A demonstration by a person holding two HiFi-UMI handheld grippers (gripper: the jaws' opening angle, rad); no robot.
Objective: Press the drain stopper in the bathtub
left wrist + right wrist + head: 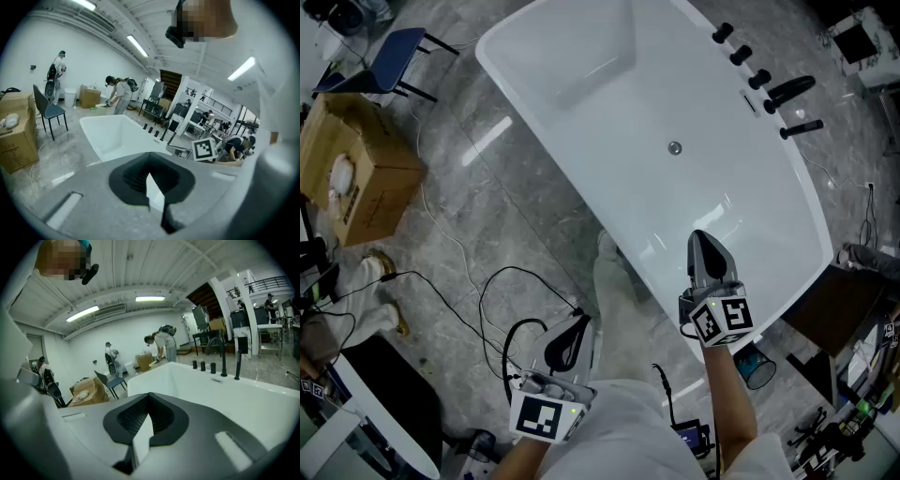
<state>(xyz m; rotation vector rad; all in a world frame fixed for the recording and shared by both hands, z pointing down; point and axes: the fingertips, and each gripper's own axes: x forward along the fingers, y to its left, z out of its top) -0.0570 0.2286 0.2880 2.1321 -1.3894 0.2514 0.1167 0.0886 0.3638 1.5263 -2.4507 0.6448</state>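
Observation:
A long white bathtub (609,103) runs diagonally across the head view. Its small round metal drain stopper (674,147) sits in the middle of the tub floor. My right gripper (703,246) is shut and empty, with its tip over the tub's near rim, well short of the stopper. My left gripper (569,339) is shut too, held lower left over the grey floor outside the tub. The left gripper view shows the left gripper's (152,176) jaws together with the tub (112,136) beyond. The right gripper view shows the right gripper's (147,416) jaws together before the tub (197,385). The stopper is hidden in both gripper views.
Black tap fittings (773,89) line the tub's far rim. A cardboard box (356,169) and a blue chair (394,56) stand at the left. Black cables (487,300) loop over the floor near my left gripper. People (161,345) work in the background.

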